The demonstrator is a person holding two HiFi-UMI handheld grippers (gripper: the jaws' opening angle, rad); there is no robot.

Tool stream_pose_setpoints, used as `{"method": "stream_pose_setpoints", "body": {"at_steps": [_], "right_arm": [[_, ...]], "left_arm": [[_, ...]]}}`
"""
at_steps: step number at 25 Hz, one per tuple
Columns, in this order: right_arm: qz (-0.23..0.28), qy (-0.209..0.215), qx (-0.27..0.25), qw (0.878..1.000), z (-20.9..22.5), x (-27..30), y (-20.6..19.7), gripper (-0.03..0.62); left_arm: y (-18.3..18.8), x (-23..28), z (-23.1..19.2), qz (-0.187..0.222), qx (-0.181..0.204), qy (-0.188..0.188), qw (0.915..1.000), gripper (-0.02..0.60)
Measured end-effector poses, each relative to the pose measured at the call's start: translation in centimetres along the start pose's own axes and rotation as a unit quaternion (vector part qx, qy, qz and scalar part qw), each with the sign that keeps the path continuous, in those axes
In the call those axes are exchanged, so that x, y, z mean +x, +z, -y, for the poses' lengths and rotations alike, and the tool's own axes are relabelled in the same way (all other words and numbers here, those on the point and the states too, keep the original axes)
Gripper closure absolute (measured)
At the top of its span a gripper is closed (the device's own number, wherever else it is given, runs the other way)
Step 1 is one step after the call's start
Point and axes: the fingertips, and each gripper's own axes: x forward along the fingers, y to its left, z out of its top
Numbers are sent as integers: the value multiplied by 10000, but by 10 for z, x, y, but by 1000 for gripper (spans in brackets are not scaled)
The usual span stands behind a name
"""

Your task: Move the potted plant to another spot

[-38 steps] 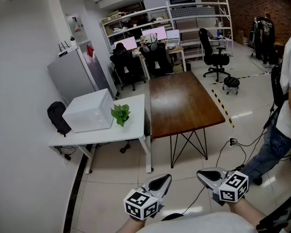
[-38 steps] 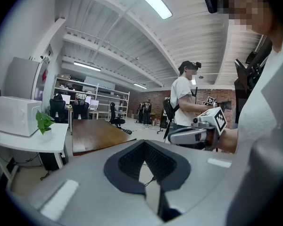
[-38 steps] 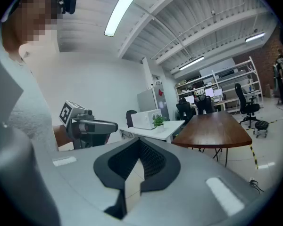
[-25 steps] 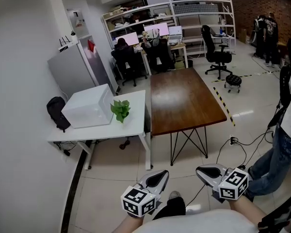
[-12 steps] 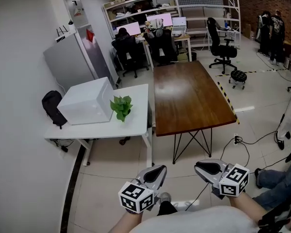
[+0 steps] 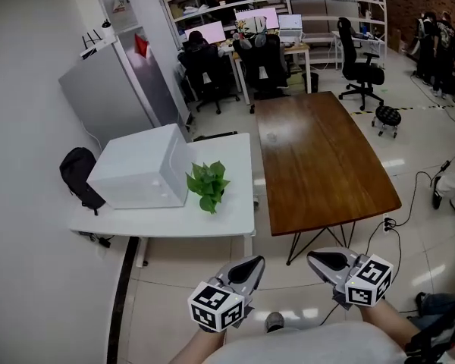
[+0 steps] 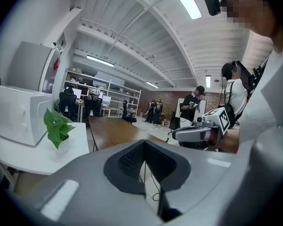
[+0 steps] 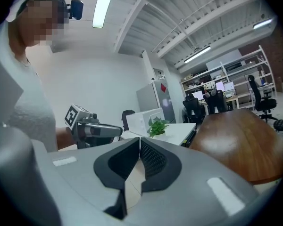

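The potted plant (image 6: 208, 184), green leaves in a small white pot, stands on the white table (image 6: 227, 218) beside a white box. It also shows in the left gripper view (image 7: 57, 127) and the right gripper view (image 8: 158, 125). My left gripper (image 6: 253, 263) and right gripper (image 6: 319, 261) hang side by side over the floor, short of the table's near edge. Both are shut with nothing between the jaws. In each gripper view the pads meet along a line, left gripper (image 7: 144, 144) and right gripper (image 8: 139, 142), pointing roughly level.
A white box (image 6: 140, 177) fills the white table's left half. A long brown wooden table (image 6: 318, 158) adjoins it on the right. A grey cabinet (image 6: 110, 97) and a black backpack (image 6: 80, 179) stand by the left wall. Office chairs, desks and people are at the back; cables lie on the floor (image 6: 409, 196).
The white table and the plant have come nearer and look larger in the head view. Both grippers stayed shut, side by side, low in the view.
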Motion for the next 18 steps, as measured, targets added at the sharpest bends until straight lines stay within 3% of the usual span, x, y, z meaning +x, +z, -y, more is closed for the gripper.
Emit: {"method": "stream_pose_setpoints", "body": {"at_steps": [4, 10, 18], "right_arm": [[-105, -86, -119, 9998, 26, 68, 9, 589], [-315, -121, -341, 9988, 48, 134, 7, 589], [-318, 166, -477, 9982, 64, 177, 15, 589]], "left_arm": [[8, 4, -75, -42, -75, 55, 9999, 588], [13, 4, -155, -22, -238, 227, 9995, 588], [10, 16, -195, -82, -359, 379, 9986, 588]]}}
